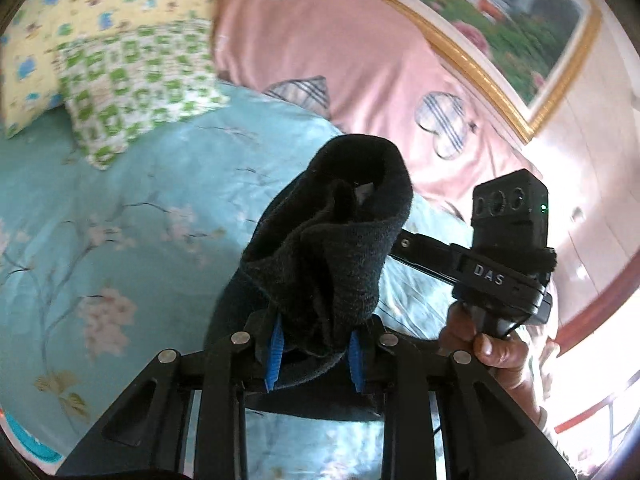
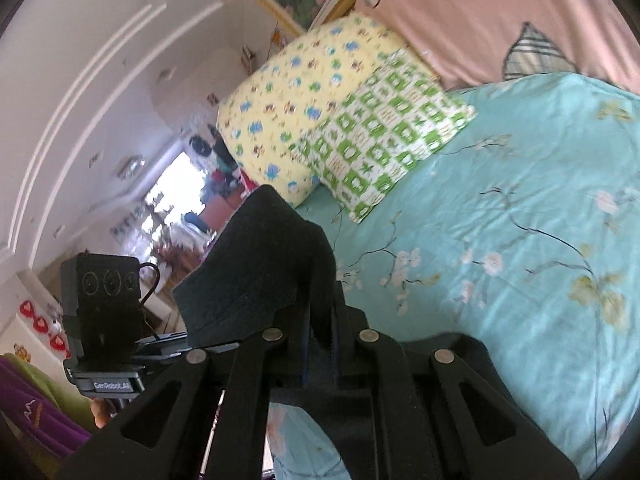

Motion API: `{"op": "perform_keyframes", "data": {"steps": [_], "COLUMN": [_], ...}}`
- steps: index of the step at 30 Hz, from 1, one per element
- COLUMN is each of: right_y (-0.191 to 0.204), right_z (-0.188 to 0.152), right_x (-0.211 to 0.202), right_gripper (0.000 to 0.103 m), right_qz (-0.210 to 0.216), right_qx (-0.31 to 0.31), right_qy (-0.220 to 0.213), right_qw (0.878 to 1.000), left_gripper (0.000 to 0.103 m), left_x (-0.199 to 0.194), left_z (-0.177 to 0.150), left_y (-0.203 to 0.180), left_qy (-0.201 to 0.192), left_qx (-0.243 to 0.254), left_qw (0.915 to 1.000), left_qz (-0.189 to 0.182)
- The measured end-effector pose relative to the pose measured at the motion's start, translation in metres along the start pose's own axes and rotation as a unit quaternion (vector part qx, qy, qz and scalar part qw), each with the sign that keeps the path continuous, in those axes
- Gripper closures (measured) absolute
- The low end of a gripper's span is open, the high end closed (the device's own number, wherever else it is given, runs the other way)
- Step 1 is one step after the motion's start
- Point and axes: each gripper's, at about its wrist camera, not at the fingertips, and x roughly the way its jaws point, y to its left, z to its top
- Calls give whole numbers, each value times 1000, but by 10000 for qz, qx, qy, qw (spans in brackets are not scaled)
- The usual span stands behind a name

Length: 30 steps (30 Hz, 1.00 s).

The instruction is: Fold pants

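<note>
The pants (image 1: 320, 248) are black, of thick knit cloth, and hang lifted above the bed. My left gripper (image 1: 316, 354) is shut on a bunched fold of them, with blue pads (image 1: 275, 360) pressed against the cloth. My right gripper (image 2: 320, 344) is shut on another edge of the pants (image 2: 260, 276), which drape over its fingers and hide the tips. In the left wrist view the right gripper's body (image 1: 504, 248) and the hand holding it show to the right. In the right wrist view the left gripper's body (image 2: 106, 320) shows at the left.
A turquoise floral bedspread (image 1: 100, 240) covers the bed below. A yellow pillow (image 2: 296, 92) and a green-checked pillow (image 2: 384, 132) lie at its head. A pink sheet (image 1: 340, 48) and a framed picture (image 1: 500, 12) stand behind. Purple and green cloth (image 2: 32, 412) lies at the left.
</note>
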Motion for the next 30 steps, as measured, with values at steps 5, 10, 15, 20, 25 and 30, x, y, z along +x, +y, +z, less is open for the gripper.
{"op": "perform_keyframes", "data": {"steps": [5, 10, 15, 20, 25, 30], "right_y": [-10, -20, -31, -45, -60, -70], "right_z": [-20, -39, -59, -79, -97, -113], "right_x": [-34, -59, -85, -108, -122, -138], "right_gripper": [94, 94, 94, 94, 94, 94], "right_qz": [-71, -156, -249, -329, -452, -583], "right_qx": [194, 382, 576, 799, 1007, 1140], "right_qy": [-269, -478, -663, -863, -969, -1078], "right_qw": [9994, 9980, 9958, 9925, 9892, 9859], "left_gripper": [77, 77, 77, 77, 77, 77], "left_x": [12, 24, 40, 60, 79, 95], "left_z": [-14, -26, -39, -53, -66, -80], "left_y": [-31, -54, -75, -99, -112, -130], "left_qy": [218, 420, 661, 906, 1164, 1357], "left_qx": [272, 470, 656, 910, 1004, 1198], "left_qw": [9992, 9976, 9948, 9903, 9865, 9814], "left_qz": [-175, -286, -416, -524, -574, -635]}}
